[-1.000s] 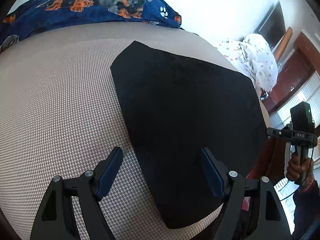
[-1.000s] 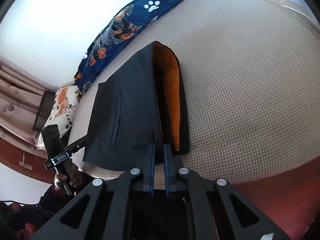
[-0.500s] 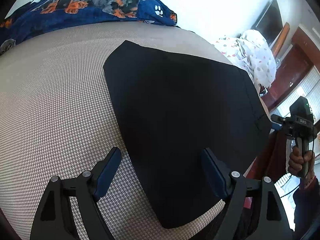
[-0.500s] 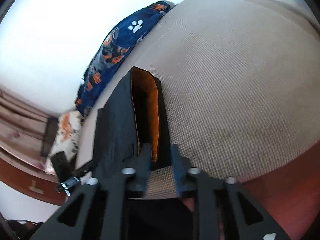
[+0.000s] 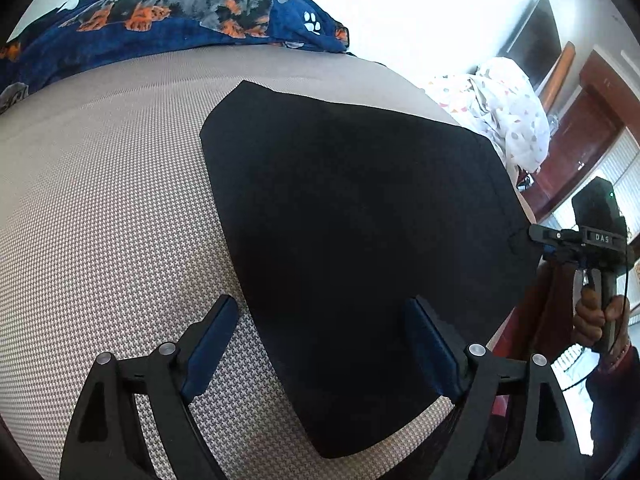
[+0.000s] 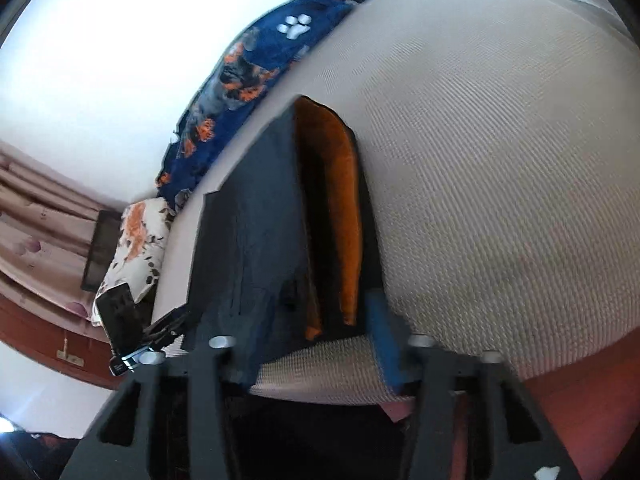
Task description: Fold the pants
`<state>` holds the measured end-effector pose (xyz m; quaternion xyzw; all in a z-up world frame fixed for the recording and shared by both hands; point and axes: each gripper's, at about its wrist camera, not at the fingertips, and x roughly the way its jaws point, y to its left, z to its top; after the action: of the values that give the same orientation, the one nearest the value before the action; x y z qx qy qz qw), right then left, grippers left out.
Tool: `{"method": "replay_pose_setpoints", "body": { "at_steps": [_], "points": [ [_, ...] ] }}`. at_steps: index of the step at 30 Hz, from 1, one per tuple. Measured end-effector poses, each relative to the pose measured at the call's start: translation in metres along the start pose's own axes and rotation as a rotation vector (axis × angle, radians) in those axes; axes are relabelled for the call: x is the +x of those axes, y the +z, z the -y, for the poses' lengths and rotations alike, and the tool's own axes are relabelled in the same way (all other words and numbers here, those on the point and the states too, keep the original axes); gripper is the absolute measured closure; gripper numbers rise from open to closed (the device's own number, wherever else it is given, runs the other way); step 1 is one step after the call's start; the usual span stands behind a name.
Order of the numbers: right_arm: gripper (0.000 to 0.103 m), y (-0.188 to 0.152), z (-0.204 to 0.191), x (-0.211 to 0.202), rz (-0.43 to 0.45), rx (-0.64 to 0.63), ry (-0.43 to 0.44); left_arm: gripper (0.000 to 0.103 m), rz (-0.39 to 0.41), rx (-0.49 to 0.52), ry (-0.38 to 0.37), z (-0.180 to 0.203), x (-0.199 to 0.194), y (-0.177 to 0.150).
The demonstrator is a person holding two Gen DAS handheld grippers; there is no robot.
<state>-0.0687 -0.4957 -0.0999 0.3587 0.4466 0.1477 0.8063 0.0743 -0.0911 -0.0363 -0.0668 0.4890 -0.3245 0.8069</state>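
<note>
The black pants (image 5: pixel 360 248) lie folded flat on the beige bed cover (image 5: pixel 100 220). In the right wrist view they (image 6: pixel 248 248) show an orange lining (image 6: pixel 344 216) at the open waist end. My left gripper (image 5: pixel 320 340) is open, its jaws wide apart over the pants' near edge, holding nothing. My right gripper (image 6: pixel 304 344) is open at the pants' waist corner near the bed edge; its right finger (image 6: pixel 384 340) is blurred, its left finger hidden behind the cloth. The right gripper also shows at the far right of the left wrist view (image 5: pixel 540 236).
A blue dog-print blanket (image 5: pixel 180 20) lies along the far side of the bed. A white patterned cloth heap (image 5: pixel 508 116) sits at the far right. A floral pillow (image 6: pixel 136 240) lies by the curtains. A reddish-brown bed frame (image 6: pixel 560 380) borders the mattress edge.
My right gripper opened from shut and let go of the pants' waist edge. My left gripper stayed open, shifting only slightly.
</note>
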Motion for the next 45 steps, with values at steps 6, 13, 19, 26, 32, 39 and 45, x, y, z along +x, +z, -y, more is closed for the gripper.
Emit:
{"method": "replay_pose_setpoints", "body": {
  "at_steps": [6, 13, 19, 26, 32, 39, 45],
  "points": [
    [0.084, 0.000, 0.003, -0.010, 0.038, 0.027, 0.096, 0.017, 0.003, -0.042, -0.025, -0.009, -0.003, 0.001],
    [0.084, -0.004, 0.024, 0.000, 0.020, 0.081, 0.096, 0.017, 0.000, -0.046, -0.031, -0.011, -0.004, 0.000],
    [0.083, -0.003, 0.023, 0.000, 0.018, 0.075, 0.090, 0.017, -0.002, -0.033, -0.014, -0.010, -0.002, 0.001],
    [0.081, -0.001, 0.019, 0.004, 0.017, 0.073, 0.079, 0.017, -0.001, 0.011, 0.028, -0.002, 0.000, 0.000],
    [0.081, 0.001, 0.015, 0.009, 0.017, 0.062, 0.054, 0.016, 0.002, 0.020, 0.046, -0.002, 0.002, 0.002],
    [0.078, 0.007, 0.012, 0.013, 0.019, 0.056, 0.027, 0.012, 0.009, 0.057, 0.081, 0.001, 0.004, 0.004],
    [0.069, 0.021, 0.008, 0.018, 0.020, 0.028, -0.030, 0.011, 0.013, 0.081, 0.106, 0.003, 0.007, 0.006]
  ]
}}
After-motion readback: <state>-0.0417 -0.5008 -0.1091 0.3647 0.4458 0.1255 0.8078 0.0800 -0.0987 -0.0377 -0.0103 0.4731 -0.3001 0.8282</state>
